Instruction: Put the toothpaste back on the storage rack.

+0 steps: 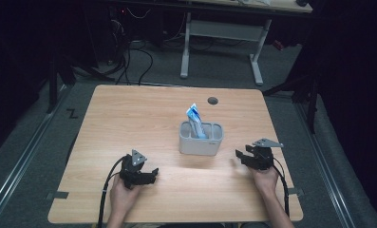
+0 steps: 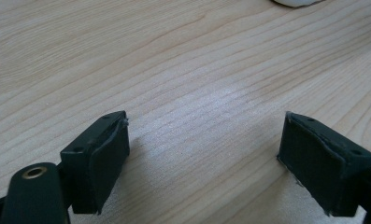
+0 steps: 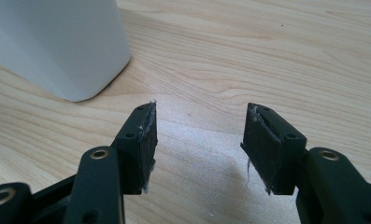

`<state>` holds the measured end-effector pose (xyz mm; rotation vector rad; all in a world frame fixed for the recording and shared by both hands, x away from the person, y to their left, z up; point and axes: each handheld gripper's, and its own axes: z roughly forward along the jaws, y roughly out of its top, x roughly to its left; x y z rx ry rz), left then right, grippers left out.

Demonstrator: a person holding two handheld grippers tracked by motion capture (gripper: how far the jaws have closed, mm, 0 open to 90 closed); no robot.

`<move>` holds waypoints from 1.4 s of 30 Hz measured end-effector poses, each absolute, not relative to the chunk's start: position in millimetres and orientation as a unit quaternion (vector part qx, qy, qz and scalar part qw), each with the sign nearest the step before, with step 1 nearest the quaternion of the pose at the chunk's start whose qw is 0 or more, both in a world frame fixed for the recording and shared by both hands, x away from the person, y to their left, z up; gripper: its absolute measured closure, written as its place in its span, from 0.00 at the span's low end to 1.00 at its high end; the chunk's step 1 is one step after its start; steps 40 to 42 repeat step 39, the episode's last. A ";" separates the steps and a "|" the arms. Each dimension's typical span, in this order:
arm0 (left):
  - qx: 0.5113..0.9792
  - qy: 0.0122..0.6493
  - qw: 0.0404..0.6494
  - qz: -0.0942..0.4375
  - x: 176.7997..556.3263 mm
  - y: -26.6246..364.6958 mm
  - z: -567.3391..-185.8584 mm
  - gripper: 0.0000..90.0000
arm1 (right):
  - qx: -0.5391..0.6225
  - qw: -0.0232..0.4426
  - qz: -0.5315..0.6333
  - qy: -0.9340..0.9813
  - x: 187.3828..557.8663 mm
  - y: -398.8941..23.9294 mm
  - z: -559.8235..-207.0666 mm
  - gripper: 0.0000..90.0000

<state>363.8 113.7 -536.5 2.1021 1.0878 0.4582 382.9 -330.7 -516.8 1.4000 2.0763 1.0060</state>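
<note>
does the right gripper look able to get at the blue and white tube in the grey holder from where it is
Probably yes. The right gripper is open and empty, just beside the grey holder, with bare table between. The tube sticks out above the rim, so it would need to lift first.

Holder [image 1: 201,140]: light grey, rounded-rectangular, open-topped container with compartments; stands upright at mid surface, slightly right of centre, on bare wood. Its smooth rounded corner [image 3: 75,51] appears in the right gripper view.

Tube [image 1: 195,120]: blue-and-white, standing in the holder's left compartment, its top leaning left and rising well above the rim.
</note>
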 end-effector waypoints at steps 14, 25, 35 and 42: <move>0.814 0.422 0.358 0.177 363.8 113.7 -536.5 0.18 | 0.502 0.223 0.338 0.764 385.7 -320.6 -527.3 0.48; 0.814 0.422 0.358 0.177 363.9 113.8 -536.5 0.18 | 0.502 0.227 0.327 0.768 385.7 -316.5 -530.5 0.46; 0.813 0.424 0.358 0.178 364.2 113.9 -536.6 0.18 | 0.507 0.226 0.325 0.766 385.2 -315.8 -530.5 0.42; 0.812 0.424 0.358 0.178 364.2 113.8 -536.7 0.18 | 0.507 0.226 0.324 0.766 385.0 -315.7 -530.4 0.42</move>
